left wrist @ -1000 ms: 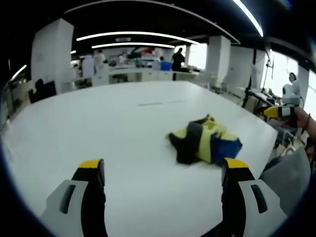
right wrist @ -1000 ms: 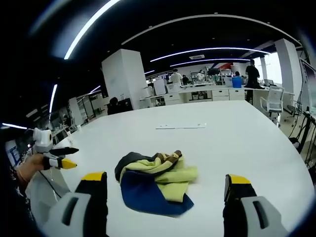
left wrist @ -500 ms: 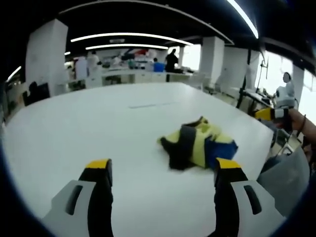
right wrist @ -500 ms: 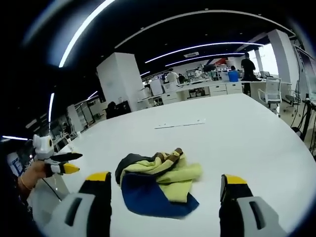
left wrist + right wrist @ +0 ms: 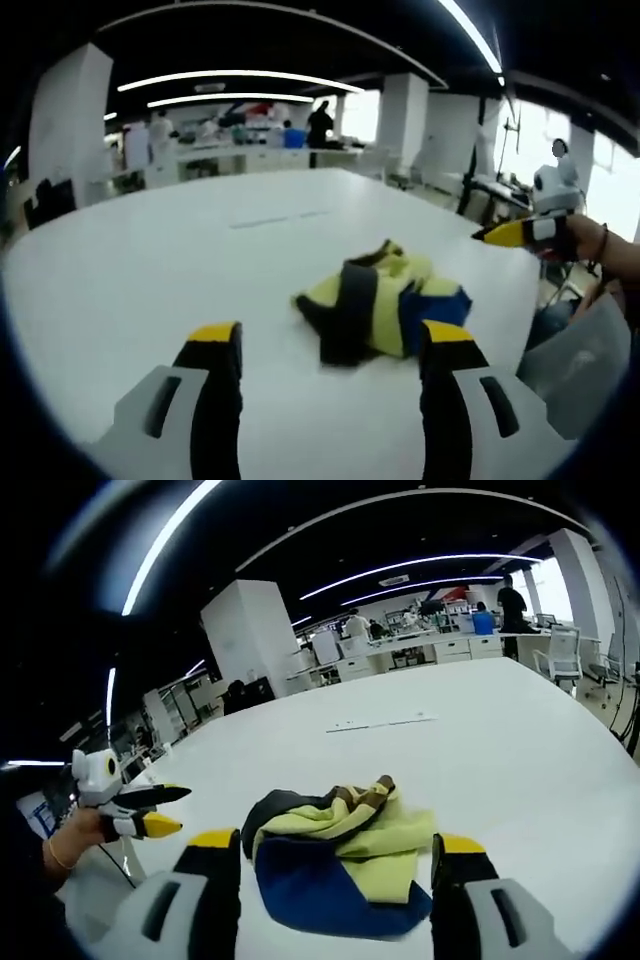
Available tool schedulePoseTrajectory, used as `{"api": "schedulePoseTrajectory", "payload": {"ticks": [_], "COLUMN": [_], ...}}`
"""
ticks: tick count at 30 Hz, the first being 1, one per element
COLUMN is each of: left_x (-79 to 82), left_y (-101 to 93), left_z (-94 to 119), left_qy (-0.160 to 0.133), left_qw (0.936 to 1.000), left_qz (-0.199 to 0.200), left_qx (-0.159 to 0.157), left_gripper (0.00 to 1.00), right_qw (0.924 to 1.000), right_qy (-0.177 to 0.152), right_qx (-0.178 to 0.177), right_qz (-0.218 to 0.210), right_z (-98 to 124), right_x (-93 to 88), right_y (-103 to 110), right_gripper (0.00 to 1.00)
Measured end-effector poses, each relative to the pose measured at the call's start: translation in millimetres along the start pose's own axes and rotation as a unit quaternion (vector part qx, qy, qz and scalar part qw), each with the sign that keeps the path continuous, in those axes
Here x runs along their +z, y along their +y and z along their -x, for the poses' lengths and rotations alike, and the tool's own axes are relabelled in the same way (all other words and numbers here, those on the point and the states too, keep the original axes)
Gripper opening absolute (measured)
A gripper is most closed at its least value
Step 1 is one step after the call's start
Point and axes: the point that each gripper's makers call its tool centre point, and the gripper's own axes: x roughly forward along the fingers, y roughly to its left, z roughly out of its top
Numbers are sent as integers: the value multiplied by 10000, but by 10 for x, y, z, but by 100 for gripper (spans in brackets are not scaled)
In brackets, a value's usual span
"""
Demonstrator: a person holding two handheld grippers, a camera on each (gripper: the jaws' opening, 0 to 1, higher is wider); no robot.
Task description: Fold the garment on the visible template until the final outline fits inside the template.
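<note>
In the left gripper view, the left tool [image 5: 330,345] is held with its jaws spread apart and nothing between them. The garment [image 5: 380,310] is seen as a crumpled heap of yellow, dark and blue cloth on the white table [image 5: 150,260], just ahead of the tool and a little toward its right jaw. The right tool [image 5: 515,232] is seen beyond the heap, above the table's edge.

In the right gripper view, the right tool [image 5: 335,865] is likewise held open and empty. The garment [image 5: 335,855] is found straight ahead, close between the lines of its jaws, blue part nearest. The left tool [image 5: 135,810] is seen off to the side. No long axis can be read from the heap. The right tool is judged the nearer, so a straight forward reach would meet the cloth. A faint line [image 5: 385,721] is marked farther ahead on the table.
</note>
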Motion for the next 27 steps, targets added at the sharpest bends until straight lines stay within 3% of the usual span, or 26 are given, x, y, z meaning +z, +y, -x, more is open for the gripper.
{"api": "schedulePoseTrajectory", "payload": {"ticks": [11, 22, 27], "left_x": [106, 58, 13], "left_y": [-61, -93, -120], "left_z": [-278, -582, -689], "left_qy": [-4, 198, 257], "left_qw": [9991, 9965, 9952], "left_qz": [-112, -400, -414], "left_qx": [-405, -711, -847], "left_gripper": [53, 43, 38], "right_qw": [9991, 9964, 9940], "right_qy": [334, 645, 798], "right_qx": [199, 342, 562], "right_qz": [-169, -426, -491], "right_z": [-267, -508, -614], "right_x": [-117, -225, -277], "right_y": [101, 273, 421], "right_gripper": [66, 51, 44]}}
